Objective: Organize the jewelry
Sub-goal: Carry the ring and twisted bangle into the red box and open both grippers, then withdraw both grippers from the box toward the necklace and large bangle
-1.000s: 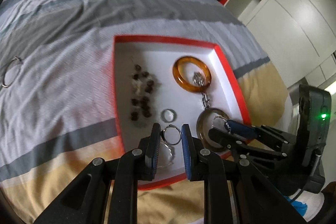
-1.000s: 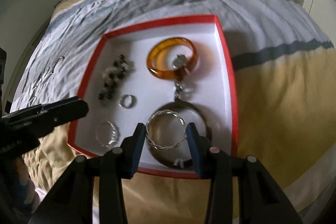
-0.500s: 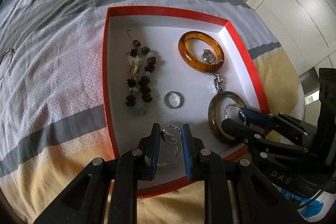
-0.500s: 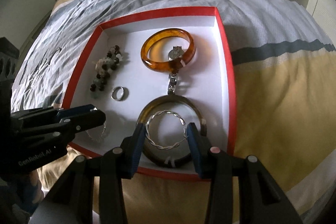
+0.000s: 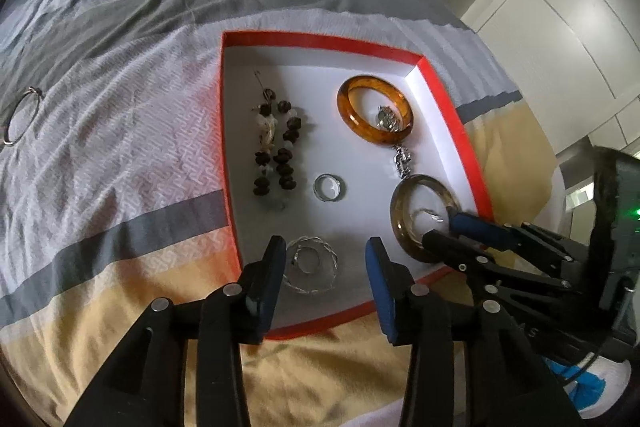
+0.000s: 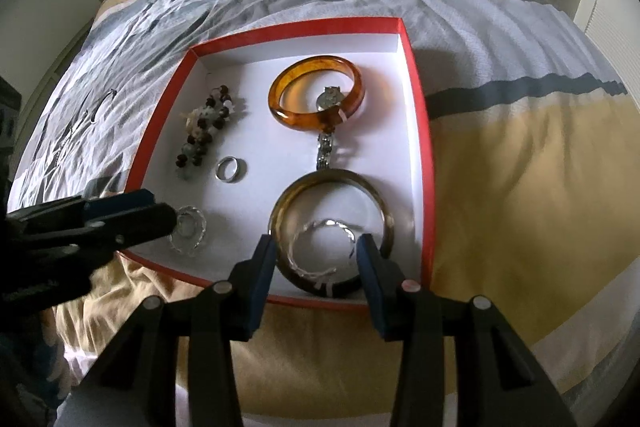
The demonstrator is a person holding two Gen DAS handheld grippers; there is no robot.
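The left gripper point(image 5: 326, 269) stands with jaws spread; a thin silver wire piece point(image 5: 311, 269) lies released between them on the floor of the red-rimmed tray point(image 5: 456, 123), near its front wall. The right gripper point(image 6: 316, 259) is likewise spread, and a twisted silver bangle point(image 6: 322, 247) rests free inside the dark horn-coloured bangle point(image 6: 384, 215).

Handling: both silver items appear light, thin and easily bent. Grip across the wire with minimal closing force; expect slip on smooth metal.

The amber bangle point(image 5: 374, 115) appears rigid and glossy; grip across its band. One silver hoop point(image 5: 20, 117) lies outside the tray on the bedspread point(image 5: 120, 87).
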